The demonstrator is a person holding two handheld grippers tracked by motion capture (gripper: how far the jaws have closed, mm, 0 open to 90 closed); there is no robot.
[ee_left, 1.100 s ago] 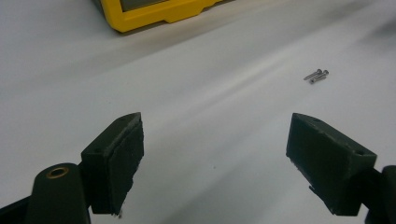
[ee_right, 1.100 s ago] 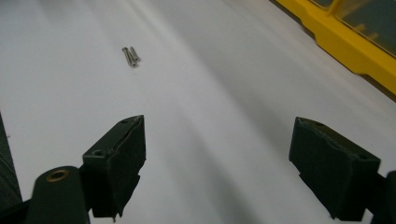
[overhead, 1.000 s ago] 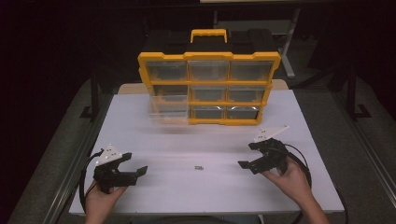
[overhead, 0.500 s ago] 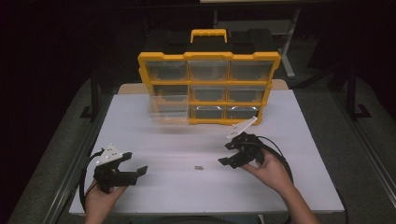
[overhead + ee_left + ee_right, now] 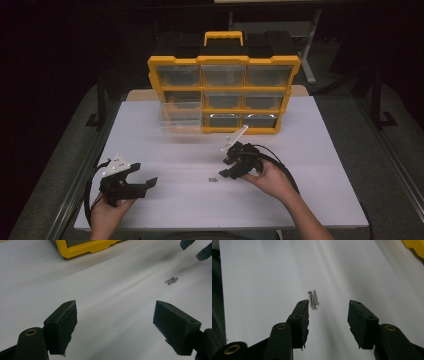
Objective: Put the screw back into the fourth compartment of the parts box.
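Right gripper (image 5: pixel 226 167): jaws half apart, just been closing, nothing between them. Screws (image 5: pixel 312 299): two, side by side on the surface (image 5: pixel 310 165), just ahead of its left jaw, untouched. Left gripper (image 5: pixel 142 179): jaws wide, empty, well apart from the screws. Organizer (image 5: pixel 224 95): one, behind the screws.

White table (image 5: pixel 320 150), grey carpeted floor (image 5: pixel 385 165), dark surroundings, black metal stand legs (image 5: pixel 375 100)

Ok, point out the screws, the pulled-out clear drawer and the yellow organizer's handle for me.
screws (image 5: pixel 312 299): right gripper view, on the middle of their shanks.
clear drawer (image 5: pixel 179 119): high view, on its front wall.
handle (image 5: pixel 223 35): high view, on its top bar.
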